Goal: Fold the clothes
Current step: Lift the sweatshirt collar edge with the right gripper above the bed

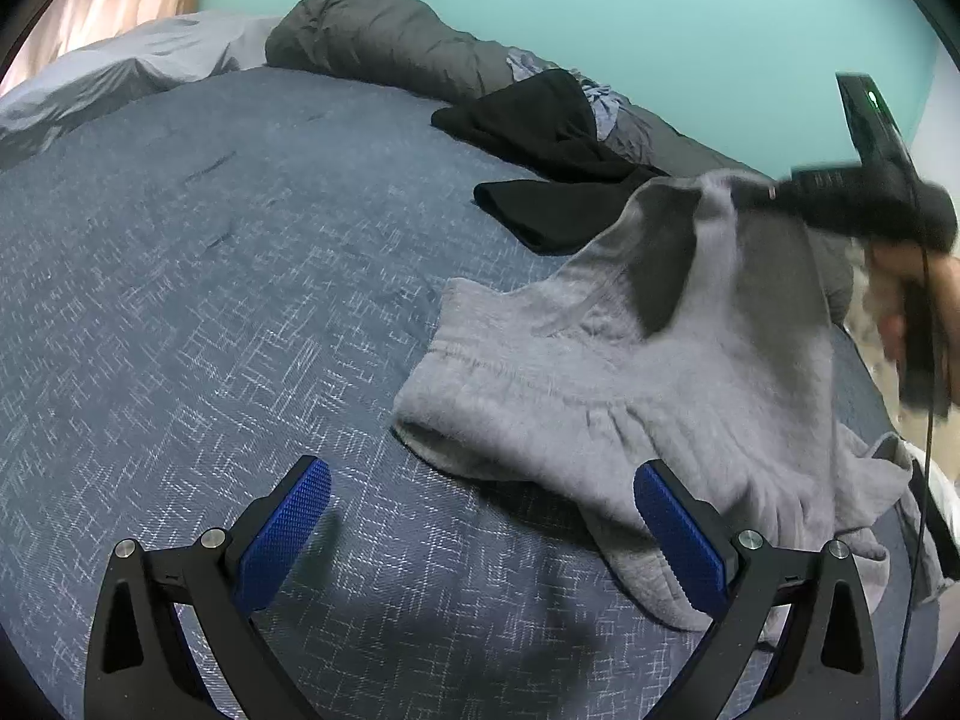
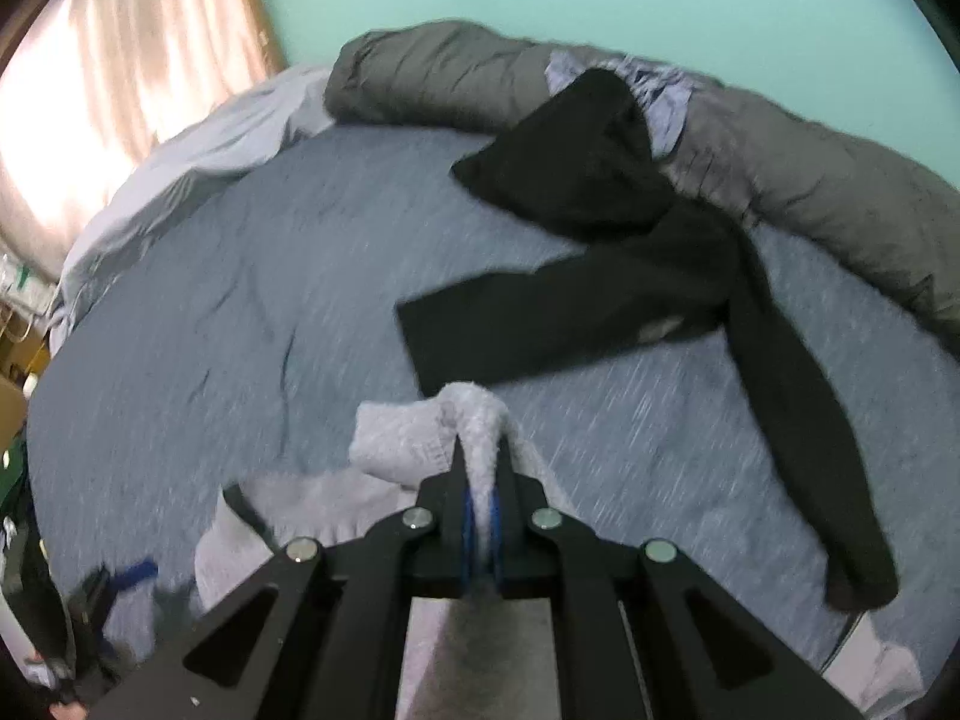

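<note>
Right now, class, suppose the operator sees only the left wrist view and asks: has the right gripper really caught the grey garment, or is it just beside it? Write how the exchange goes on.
Observer: Caught. The right wrist view shows the right gripper with its jaws shut on a fluffy fold of the grey garment.
Operator: Is the black garment all bunched up?
Observer: No. One long black part runs out flat over the blue bedcover.
Operator: Anything on it?
Observer: A small pale patch near where its parts meet.
</note>
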`<move>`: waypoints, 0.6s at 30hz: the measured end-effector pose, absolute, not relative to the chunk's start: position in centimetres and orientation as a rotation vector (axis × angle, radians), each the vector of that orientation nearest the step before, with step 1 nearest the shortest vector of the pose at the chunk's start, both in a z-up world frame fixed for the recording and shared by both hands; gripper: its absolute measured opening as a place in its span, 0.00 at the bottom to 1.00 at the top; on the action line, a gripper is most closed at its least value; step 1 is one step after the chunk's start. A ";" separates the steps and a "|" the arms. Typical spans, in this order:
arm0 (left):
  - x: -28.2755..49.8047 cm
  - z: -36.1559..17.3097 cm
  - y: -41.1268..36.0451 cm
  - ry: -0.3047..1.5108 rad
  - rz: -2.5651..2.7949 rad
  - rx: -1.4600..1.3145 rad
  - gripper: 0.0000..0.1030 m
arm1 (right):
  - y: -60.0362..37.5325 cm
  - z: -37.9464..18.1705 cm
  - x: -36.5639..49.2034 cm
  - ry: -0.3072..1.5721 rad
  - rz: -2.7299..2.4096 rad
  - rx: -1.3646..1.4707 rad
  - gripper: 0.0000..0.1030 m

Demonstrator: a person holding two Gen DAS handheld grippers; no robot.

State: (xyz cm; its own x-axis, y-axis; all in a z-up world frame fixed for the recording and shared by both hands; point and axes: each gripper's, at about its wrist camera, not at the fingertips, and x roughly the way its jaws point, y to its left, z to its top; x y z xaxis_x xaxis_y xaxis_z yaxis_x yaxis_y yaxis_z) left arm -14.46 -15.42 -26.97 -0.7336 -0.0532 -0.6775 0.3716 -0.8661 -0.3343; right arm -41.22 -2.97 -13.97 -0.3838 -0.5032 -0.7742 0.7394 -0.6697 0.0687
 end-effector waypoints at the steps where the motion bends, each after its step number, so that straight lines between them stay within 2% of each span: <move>1: -14.5 -27.0 -15.5 0.676 -2.638 1.011 1.00 | -3.3 -13.6 -41.7 0.375 -2.107 1.026 0.04; 10: -14.6 -27.3 -15.6 0.682 -2.636 1.021 1.00 | -6.3 -12.5 -45.5 0.365 -2.205 0.955 0.04; 15: -14.6 -27.6 -15.6 0.685 -2.635 1.034 1.00 | -7.8 -14.7 -46.6 0.381 -2.220 0.996 0.04; 18: -14.7 -27.7 -15.6 0.685 -2.636 1.038 1.00 | -8.4 -16.5 -46.8 0.442 -2.203 1.052 0.07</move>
